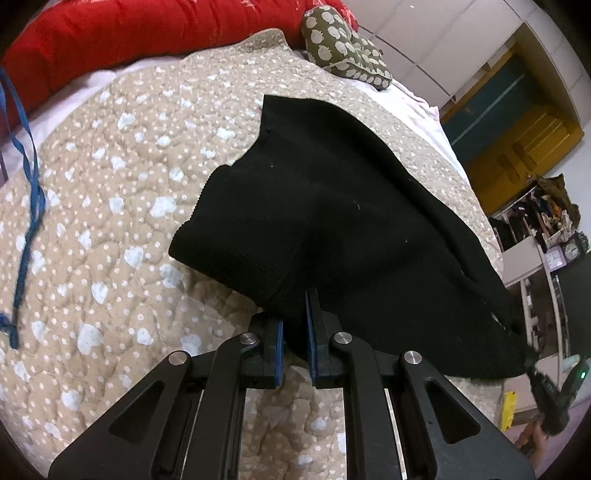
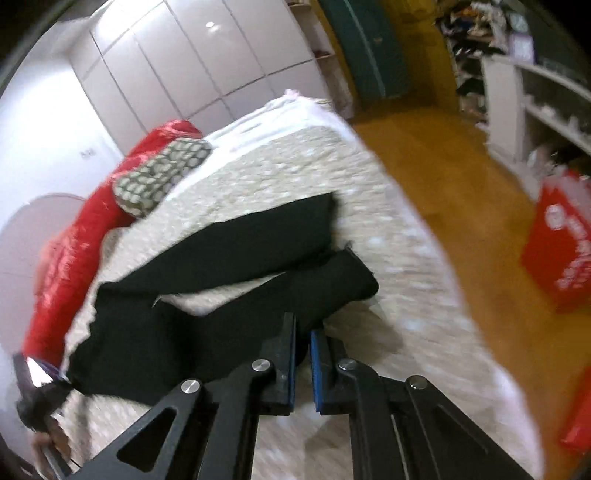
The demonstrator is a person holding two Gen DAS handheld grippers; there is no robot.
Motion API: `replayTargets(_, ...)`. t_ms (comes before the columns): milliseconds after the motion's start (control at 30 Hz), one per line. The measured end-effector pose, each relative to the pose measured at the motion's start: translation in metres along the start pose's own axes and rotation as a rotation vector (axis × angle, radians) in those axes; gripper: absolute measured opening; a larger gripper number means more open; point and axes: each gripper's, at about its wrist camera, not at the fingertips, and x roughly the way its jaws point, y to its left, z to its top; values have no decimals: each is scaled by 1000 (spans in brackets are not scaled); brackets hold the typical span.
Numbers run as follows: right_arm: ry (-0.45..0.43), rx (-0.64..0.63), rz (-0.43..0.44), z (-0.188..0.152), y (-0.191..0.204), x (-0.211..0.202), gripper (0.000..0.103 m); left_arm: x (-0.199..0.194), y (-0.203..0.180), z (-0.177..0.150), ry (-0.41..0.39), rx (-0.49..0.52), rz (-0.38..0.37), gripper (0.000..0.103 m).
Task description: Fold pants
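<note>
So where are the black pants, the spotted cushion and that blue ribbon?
black pants (image 1: 332, 206), left wrist view, middle of the cloth.
spotted cushion (image 1: 343, 40), left wrist view, its top.
blue ribbon (image 1: 27, 236), left wrist view, mid strand.

One pair of black pants (image 1: 332, 206) at centre; two pillows at twelve o'clock: one red (image 1: 147, 33), one green patterned (image 1: 343, 44); one blue ribbon (image 1: 27, 206) at nine o'clock.
</note>
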Motion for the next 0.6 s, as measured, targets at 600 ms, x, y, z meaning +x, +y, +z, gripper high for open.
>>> replayTargets(600,94,-209,209,2,110,25,34,-58,-16,3,-110,125,179,24)
